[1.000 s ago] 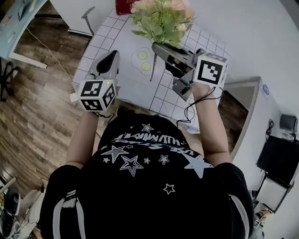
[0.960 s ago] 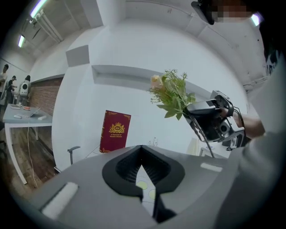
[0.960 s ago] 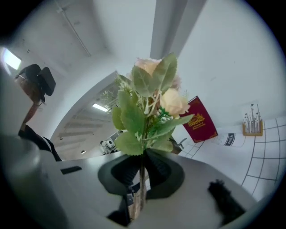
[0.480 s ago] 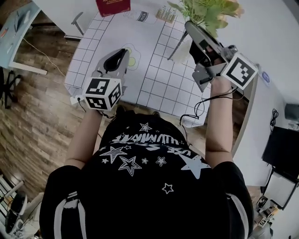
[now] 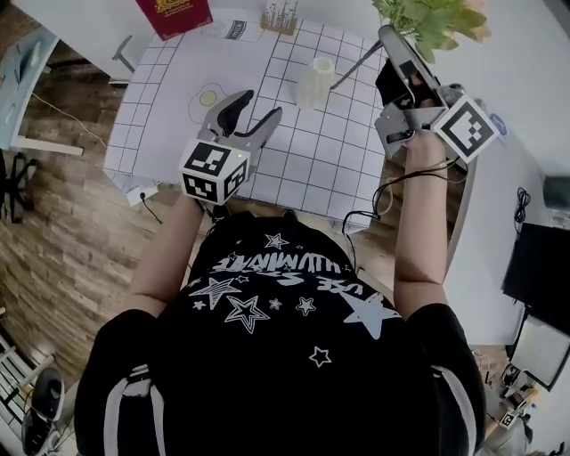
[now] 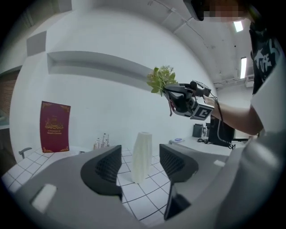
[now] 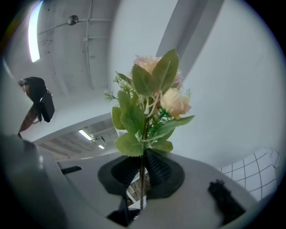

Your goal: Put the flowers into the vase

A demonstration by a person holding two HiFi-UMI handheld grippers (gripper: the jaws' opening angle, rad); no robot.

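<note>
A white ribbed vase point(image 5: 314, 82) stands upright on the checked tablecloth point(image 5: 160, 116). My left gripper point(image 5: 252, 111) points at it from the near side. Its jaws have just been opening and stand open with nothing between them. In the left gripper view the vase point(image 6: 141, 156) shows through the gap of that gripper point(image 6: 140, 163), a little beyond the tips. My right gripper point(image 5: 392, 44) is raised to the right of the vase, shut on the thin stem of the flowers point(image 5: 434, 20). Pink blooms and green leaves of the flowers point(image 7: 152, 103) rise above the pads of the right gripper point(image 7: 142, 167).
A dark red book point(image 5: 174, 13) stands at the table's far edge, beside a white card point(image 5: 233, 29) and a small rack of bottles point(image 5: 281, 15). A fried-egg print point(image 5: 210, 95) lies left of my left gripper. Wooden floor point(image 5: 53, 196) lies to the left, a white desk point(image 5: 499, 205) to the right.
The left gripper has moved right toward the vase and its jaws have opened. The right gripper has carried the flowers right and upward, off the table's middle.
</note>
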